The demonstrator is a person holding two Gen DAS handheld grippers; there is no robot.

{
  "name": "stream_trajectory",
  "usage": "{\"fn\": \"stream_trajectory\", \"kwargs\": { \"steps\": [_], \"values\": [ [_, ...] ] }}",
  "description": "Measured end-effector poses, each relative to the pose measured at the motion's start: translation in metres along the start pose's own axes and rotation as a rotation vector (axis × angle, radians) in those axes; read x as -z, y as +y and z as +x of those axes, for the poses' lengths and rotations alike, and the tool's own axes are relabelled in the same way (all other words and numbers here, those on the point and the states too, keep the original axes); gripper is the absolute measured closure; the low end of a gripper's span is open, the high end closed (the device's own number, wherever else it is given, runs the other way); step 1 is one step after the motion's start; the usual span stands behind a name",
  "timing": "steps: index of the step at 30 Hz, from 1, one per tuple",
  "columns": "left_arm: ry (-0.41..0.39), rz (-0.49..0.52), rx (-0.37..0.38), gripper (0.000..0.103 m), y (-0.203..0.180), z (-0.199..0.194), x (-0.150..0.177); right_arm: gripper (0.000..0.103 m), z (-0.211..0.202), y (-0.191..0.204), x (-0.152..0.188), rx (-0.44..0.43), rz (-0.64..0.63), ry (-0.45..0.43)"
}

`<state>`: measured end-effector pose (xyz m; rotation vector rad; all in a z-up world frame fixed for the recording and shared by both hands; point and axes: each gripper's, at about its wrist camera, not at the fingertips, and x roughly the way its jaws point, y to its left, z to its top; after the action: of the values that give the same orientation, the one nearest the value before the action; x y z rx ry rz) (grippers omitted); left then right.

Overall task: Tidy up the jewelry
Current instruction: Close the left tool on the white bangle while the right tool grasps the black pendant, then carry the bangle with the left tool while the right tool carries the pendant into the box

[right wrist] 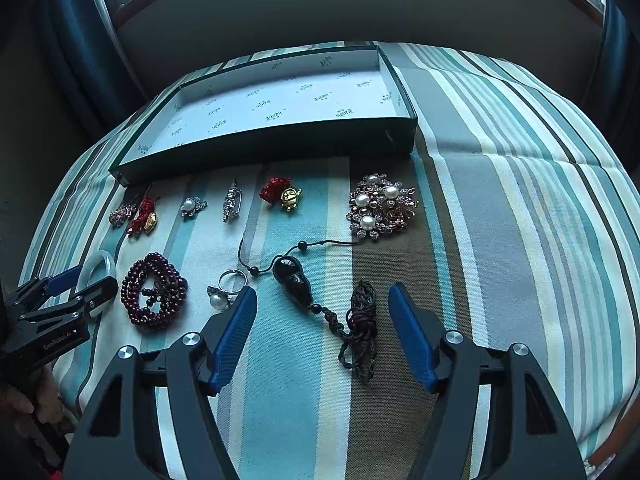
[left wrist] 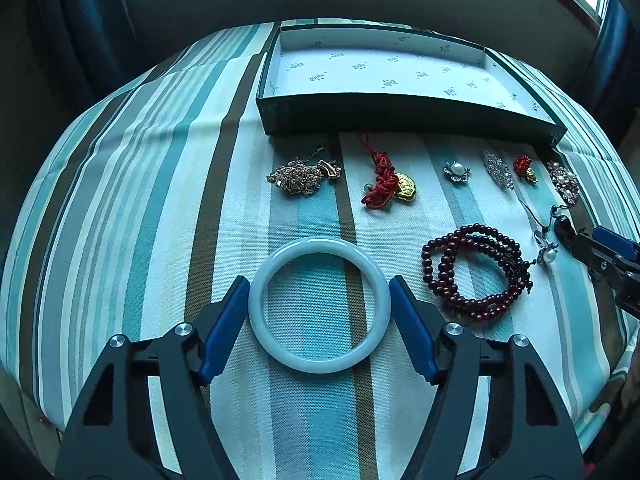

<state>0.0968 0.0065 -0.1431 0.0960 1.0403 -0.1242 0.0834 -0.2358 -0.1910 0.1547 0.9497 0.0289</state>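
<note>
Left gripper (left wrist: 319, 306) spread wide, blue pads flanking the pale jade bangle (left wrist: 319, 304) without a firm clamp; right gripper (right wrist: 322, 320) equally wide, holding nothing, the black pendant (right wrist: 292, 284) lying between its fingers. Striped tablecloth (right wrist: 500, 200); curtained window beyond. Open box (left wrist: 384, 116) behind the jewelry row

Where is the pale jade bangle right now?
The pale jade bangle lies flat on the striped cloth between the open left gripper fingers, left of the dark red bead bracelet, in front of the green box.
</note>
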Motion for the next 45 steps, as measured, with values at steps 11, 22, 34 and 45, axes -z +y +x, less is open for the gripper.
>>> {"fn": "stream_trajectory", "kwargs": {
  "steps": [11, 22, 34, 45],
  "values": [
    [0.004, -0.014, -0.003, 0.032, 0.005, 0.0, -0.001, 0.04, -0.002, 0.01, -0.01, 0.006, -0.063, -0.026],
    [0.008, -0.019, 0.002, 0.032, 0.005, 0.002, -0.002, 0.08, 0.015, 0.018, -0.009, -0.047, -0.121, 0.031],
    [0.004, -0.014, 0.004, 0.032, 0.003, 0.0, -0.002, 0.083, 0.007, 0.012, -0.009, -0.073, -0.093, 0.021],
    [-0.042, -0.014, 0.007, 0.032, 0.0, -0.019, -0.007, 0.083, -0.024, 0.006, -0.016, -0.097, -0.061, -0.054]
  ]
}}
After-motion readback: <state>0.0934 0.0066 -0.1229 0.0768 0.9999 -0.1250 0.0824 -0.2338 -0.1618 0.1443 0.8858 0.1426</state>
